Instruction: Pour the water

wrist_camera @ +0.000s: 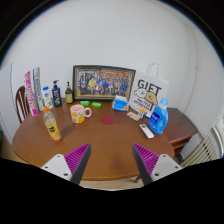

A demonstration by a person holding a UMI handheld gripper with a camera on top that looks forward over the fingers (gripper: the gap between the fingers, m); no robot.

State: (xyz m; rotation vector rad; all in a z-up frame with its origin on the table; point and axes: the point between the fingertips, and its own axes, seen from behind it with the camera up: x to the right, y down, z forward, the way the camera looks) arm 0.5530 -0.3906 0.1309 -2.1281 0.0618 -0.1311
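Fingers (110,160) spread open, empty, above round wooden table (100,145). Slim orange-filled plastic bottle (51,124) stands just left of yellow ceramic mug (79,113). Approach bottle level, grip mid-body squarely.

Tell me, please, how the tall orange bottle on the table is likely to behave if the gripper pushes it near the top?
The orange bottle looks tall and narrow, so it would probably tip rather than slide. Its rounded body would likely roll on the wooden table. The open gripper holds nothing.
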